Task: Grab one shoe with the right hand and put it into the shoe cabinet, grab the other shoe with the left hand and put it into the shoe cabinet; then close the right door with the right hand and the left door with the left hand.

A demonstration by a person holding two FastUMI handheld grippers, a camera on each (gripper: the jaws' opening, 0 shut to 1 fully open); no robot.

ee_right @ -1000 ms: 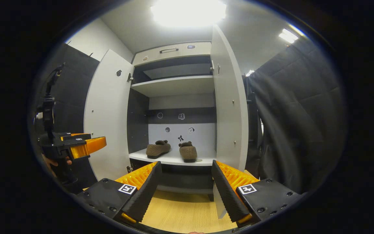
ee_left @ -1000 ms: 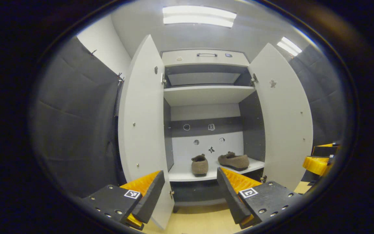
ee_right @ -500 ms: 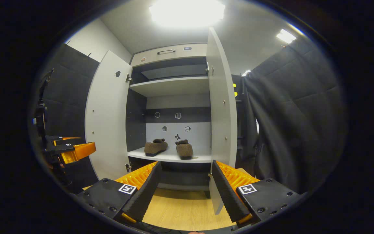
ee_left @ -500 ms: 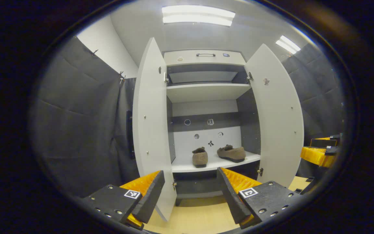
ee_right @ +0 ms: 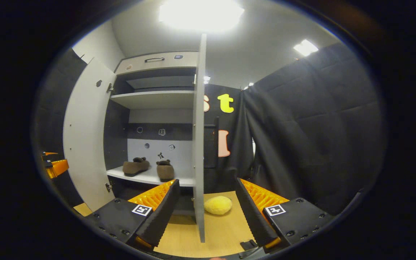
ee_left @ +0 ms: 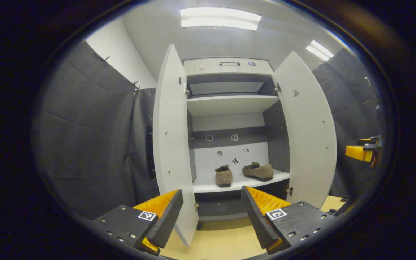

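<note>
Both shoes are in the shoe cabinet (ee_left: 229,66), side by side on its lower shelf (ee_left: 240,182). In the left gripper view, one brown shoe (ee_left: 224,176) points its heel toward the camera, and the other shoe (ee_left: 258,171) lies side-on just to the right of it, a small gap between them. Both doors stand open. The left door (ee_left: 172,144) swings out toward the camera, almost edge-on, and the right door (ee_left: 309,133) is angled wide, showing its inner face.

The left gripper (ee_left: 211,213) hangs in front of the cabinet, its fingers spread wide with nothing between them; the bottom corner of the left door sits low in the gap between them. Out at the right edge of this view, the right gripper (ee_left: 361,151) shows beyond the right door, held by a hand.

Over to the right gripper view: the right gripper (ee_right: 204,213) is spread wide too, and empty. The right door (ee_right: 199,144) stands edge-on, straight up the middle between the two fingers. Behind it, a yellow soft ball (ee_right: 217,205) rests on the wooden floor (ee_right: 222,234). The two shoes (ee_right: 148,169) are on the shelf to the left of the door's edge, and the left door (ee_right: 85,144) is wide open beyond them. The left gripper (ee_right: 54,166) peeks in at the far left.
</note>
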